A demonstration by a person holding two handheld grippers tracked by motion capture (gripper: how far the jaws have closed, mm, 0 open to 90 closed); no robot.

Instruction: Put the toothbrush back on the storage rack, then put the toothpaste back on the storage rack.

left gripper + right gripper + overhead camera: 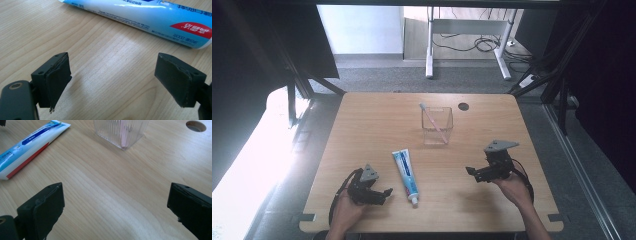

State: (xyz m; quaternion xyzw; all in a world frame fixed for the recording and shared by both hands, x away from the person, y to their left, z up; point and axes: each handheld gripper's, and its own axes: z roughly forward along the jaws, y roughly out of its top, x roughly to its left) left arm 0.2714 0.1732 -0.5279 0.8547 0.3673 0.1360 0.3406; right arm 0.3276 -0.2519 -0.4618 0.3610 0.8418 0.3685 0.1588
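A toothpaste tube (406,176) lies flat on the wooden tabletop (372,125), with its white cap toward the person. It is between the two hands, closer to the left one. The left tool (384,193) sits low, just beside the tube's cap end, but it does not touch it. Its jaws are spread wide and nothing is between them. The right tool (471,172) is off to the other side, well apart from the tube. Its jaws are spread wide too, with only bare wood between them.

Behind the tube stands a clear ribbed cup (437,126). A pink toothbrush (432,120) leans inside it, with its top end sticking out over the rim. Nothing lies between the tools and the tube. A small round hole (463,106) is in the wood near the far edge.

In the left gripper view the tube (140,17) is cut off at the top and the side. In the right gripper view the cup (121,131) shows just its bottom part, and the pink thing inside looks blurry.

Past the tabletop there is grey carpet (382,77), white desk legs (430,45) and some loose cables (479,44). The left side is very bright and hard to see.
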